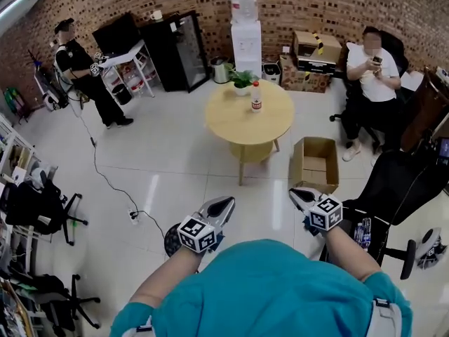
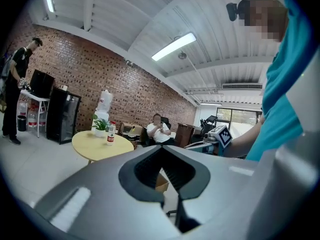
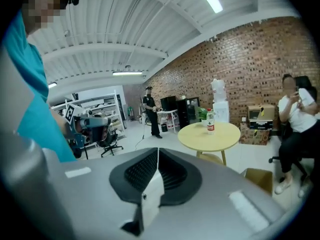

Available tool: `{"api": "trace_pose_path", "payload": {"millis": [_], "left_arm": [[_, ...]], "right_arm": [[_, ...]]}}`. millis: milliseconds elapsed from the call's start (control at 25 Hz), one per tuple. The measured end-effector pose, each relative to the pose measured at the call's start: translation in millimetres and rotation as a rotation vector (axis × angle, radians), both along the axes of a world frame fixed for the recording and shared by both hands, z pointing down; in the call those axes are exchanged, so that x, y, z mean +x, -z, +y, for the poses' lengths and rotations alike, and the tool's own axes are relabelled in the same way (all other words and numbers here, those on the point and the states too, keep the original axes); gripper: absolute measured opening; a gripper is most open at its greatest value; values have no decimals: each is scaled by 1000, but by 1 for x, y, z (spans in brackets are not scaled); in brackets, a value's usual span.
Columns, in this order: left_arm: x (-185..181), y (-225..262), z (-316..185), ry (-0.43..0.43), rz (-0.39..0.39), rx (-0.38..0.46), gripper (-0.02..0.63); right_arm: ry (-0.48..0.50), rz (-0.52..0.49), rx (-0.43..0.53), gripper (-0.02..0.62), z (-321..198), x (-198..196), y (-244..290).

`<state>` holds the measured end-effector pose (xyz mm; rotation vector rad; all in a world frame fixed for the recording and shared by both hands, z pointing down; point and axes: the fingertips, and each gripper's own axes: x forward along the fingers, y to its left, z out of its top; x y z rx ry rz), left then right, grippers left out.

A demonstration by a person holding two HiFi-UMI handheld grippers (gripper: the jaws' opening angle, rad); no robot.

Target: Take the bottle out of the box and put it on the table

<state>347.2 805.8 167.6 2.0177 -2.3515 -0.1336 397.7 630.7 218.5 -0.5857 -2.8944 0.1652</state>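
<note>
A clear bottle with a red label [image 1: 256,97] stands upright on the round yellow table [image 1: 238,121], beside a small potted plant [image 1: 242,81]. An open cardboard box [image 1: 314,163] sits on the floor to the table's right, and nothing shows inside it. My left gripper [image 1: 223,204] and right gripper [image 1: 300,195] are held level in front of my body, well short of table and box. Both are shut with nothing between the jaws. The left gripper view shows the bottle [image 2: 110,134] far ahead. The right gripper view shows the bottle [image 3: 210,121] and the box [image 3: 260,178].
A seated person [image 1: 372,76] is by the far wall to the right of the table, and another person [image 1: 81,69] stands at the far left. A water dispenser [image 1: 245,37] and a black cabinet [image 1: 175,51] line the brick wall. Office chairs [image 1: 393,188] stand close on my right. A cable [image 1: 105,181] runs over the floor.
</note>
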Motion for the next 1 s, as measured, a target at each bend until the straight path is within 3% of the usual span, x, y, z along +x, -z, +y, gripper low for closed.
{"api": "trace_pose_path", "payload": {"millis": [160, 320, 480, 640, 1000], "left_arm": [[-8, -1, 35, -23, 12, 17, 0], [-1, -6, 36, -38, 14, 5, 0], [13, 0, 16, -14, -9, 11, 0], [35, 1, -5, 21, 27, 61, 0], [63, -15, -23, 39, 15, 55, 0]], "right_arm": [[-17, -39, -27, 2, 34, -9, 12], [24, -72, -18, 1, 51, -4, 17], [88, -86, -40, 0, 43, 13, 26], [147, -73, -19, 0, 28, 46, 23], [137, -67, 4, 0, -6, 76, 7]]}}
